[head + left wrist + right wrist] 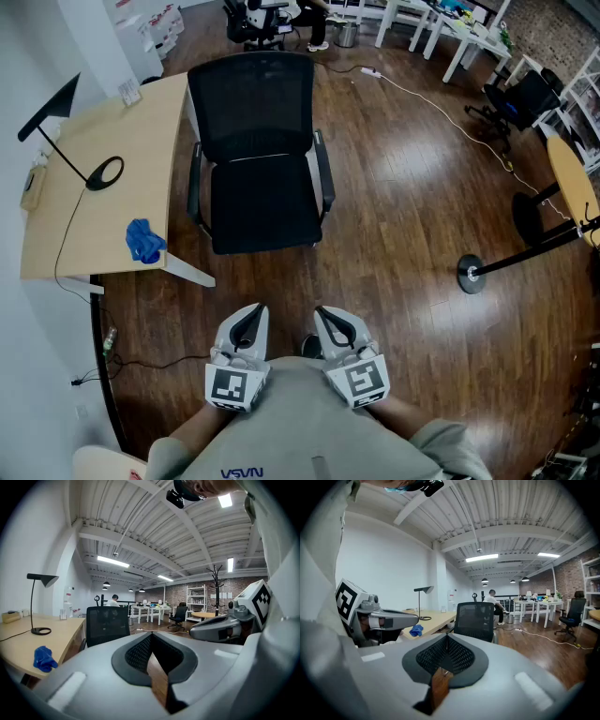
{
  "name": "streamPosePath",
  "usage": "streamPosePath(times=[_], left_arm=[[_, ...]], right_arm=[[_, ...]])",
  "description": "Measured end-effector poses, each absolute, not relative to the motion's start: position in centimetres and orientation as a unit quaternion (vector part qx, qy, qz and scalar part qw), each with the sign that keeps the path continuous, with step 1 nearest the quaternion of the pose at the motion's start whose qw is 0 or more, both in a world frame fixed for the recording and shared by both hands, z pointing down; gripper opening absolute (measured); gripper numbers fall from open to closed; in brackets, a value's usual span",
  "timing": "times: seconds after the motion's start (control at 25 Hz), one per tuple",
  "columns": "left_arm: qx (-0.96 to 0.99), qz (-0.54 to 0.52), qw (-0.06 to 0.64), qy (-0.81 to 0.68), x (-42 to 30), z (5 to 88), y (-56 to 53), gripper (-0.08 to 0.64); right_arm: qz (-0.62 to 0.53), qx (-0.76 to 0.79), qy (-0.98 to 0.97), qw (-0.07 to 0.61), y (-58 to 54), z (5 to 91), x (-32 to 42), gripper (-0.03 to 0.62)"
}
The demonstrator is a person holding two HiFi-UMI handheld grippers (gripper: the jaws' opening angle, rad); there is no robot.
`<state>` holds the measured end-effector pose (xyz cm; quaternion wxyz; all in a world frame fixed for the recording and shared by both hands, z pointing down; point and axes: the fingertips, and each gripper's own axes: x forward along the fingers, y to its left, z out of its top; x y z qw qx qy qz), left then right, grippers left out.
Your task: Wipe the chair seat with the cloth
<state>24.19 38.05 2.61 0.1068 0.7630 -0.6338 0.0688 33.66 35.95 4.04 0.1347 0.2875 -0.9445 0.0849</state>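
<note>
Lying bunched on the worktop (103, 141), the cloth (144, 241) is looking soft and light (pinch a raised fold); left gripper (251, 315) and right gripper (329, 318) are hanging closed, empty.

The right gripper (446, 639), jaws together and empty, faces the chair (476, 617), the cloth (416, 630) lying left.

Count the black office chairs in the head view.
3 office chairs: one beside the wooden desk; one at the top edge near a seated person; one far right by the white tables. More may be hidden.
</note>
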Motion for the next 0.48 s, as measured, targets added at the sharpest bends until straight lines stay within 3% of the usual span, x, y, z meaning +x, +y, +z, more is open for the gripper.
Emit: streamPosePath(times=[0.48], left_arm=[[0.730,0.074,0.120,-0.668,26.5,4.0,37.2,0.003]], right_arm=[[0.105,0.270,-0.947,0.137,33.9,5.6,36.8,0.009]])
